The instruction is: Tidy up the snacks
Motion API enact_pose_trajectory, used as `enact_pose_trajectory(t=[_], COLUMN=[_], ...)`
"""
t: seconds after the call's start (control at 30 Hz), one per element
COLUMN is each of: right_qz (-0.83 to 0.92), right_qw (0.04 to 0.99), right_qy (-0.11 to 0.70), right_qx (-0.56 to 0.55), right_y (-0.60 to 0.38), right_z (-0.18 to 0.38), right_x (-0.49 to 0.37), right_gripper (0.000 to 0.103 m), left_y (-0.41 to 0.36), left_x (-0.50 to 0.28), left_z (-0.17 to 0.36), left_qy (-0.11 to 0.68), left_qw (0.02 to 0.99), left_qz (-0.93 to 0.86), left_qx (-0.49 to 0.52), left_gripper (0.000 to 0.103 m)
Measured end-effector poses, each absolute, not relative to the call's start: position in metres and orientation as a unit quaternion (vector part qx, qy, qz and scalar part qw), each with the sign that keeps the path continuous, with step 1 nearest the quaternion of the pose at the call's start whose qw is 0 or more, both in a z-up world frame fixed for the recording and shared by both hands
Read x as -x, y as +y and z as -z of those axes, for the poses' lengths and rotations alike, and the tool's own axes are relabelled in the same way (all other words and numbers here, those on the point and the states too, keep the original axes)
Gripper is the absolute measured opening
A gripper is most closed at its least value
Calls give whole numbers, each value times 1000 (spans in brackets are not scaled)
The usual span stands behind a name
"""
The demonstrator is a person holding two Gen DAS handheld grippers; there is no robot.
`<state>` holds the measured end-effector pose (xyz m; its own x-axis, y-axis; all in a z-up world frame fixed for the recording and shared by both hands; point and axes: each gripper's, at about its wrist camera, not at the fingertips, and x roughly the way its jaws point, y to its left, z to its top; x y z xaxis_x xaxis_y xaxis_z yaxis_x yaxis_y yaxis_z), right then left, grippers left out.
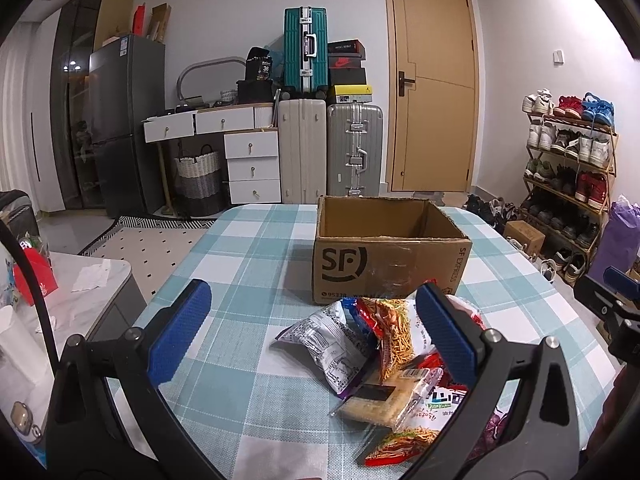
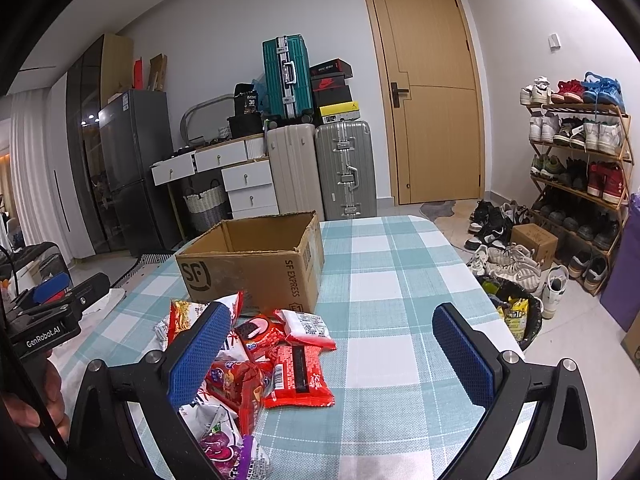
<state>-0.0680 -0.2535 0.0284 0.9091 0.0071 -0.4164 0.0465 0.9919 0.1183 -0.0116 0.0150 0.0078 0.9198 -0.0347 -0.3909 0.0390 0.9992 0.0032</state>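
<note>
While nothing is yet held, the left gripper (image 1: 312, 340) hangs above the checked table (image 1: 248, 248) with its jaws spread wide and empty, bare cloth beneath its left finger. Just ahead of it and under its right finger lies the snack pile (image 1: 384, 356), crinkled packets heaped loosely, probably dumped together for sorting. Beyond the pile stands the open cardboard box (image 1: 384, 264), flaps gone and mouth up, likely the place the packets are meant to go. Further right, the right gripper (image 2: 332, 352) is also wide and empty, the red packets (image 2: 298, 376) under its left finger, bare cloth under its right finger.
</note>
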Motion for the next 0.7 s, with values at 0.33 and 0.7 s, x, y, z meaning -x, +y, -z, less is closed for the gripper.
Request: enact_pose_trajectory(t=[0.33, 0.7], right_qz=[9, 10], right_qw=[975, 975], right_qy=[214, 213], right_qx=[-64, -66], right_y=[-254, -254], right_z=[-29, -26], right_x=[68, 67], right_gripper=[103, 103], left_y=[15, 16], left_x=[15, 15], left_z=[-8, -9], left_qy=[198, 197], left_qw=[980, 980], left_qz=[20, 20], left_qx=[-6, -7], left_gripper=[102, 102])
